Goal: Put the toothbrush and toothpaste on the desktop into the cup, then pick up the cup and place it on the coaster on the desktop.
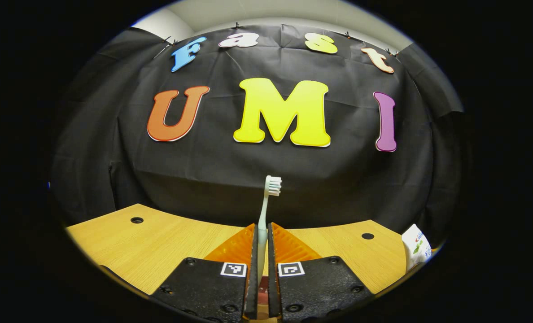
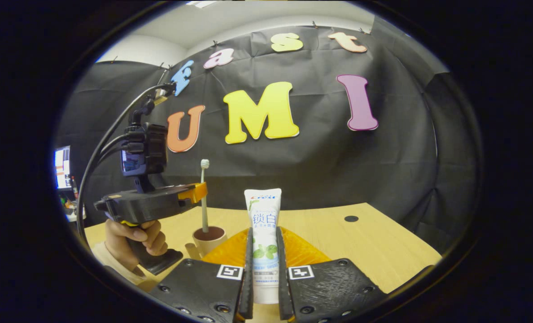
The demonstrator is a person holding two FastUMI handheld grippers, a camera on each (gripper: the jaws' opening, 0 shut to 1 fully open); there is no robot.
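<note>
1. Left gripper (image 1: 262,269): jaws nearly closed, both fingers pressing on the handle of the toothbrush (image 1: 266,211). The brush stands upright between them, bristle head well above the fingertips.
2. In the right gripper view the left gripper (image 2: 194,193) is seen from the side, held by a hand (image 2: 136,237), directly above the cup (image 2: 209,238). The toothbrush shaft runs from its fingers down into the cup mouth; whether the lower end touches the bottom cannot be told.
3. Right gripper (image 2: 264,269): jaws narrowed onto the toothpaste (image 2: 263,237), tube upright, crimped end up, pinched at its lower half. The cup sits ahead and to the left of these fingers, on the desktop (image 2: 360,251).
4. Coaster: not made out in either view.
5. Risk: releasing the brush while it hangs high. It would drop, bounce off the rim or lean hard and tip the cup, which looks small and light.
6. Risk: the brush head is top-heavy above the grip; any slip of the pads lets it pivot and knock the rim.
7. Risk: the toothpaste tube is soft and squeezed; it may buckle or slide. It is wide against the cup mouth, so with the brush inside it could jam or push the cup over.
8. Risk: both grippers converge on one cup; the fingers could collide.
</note>
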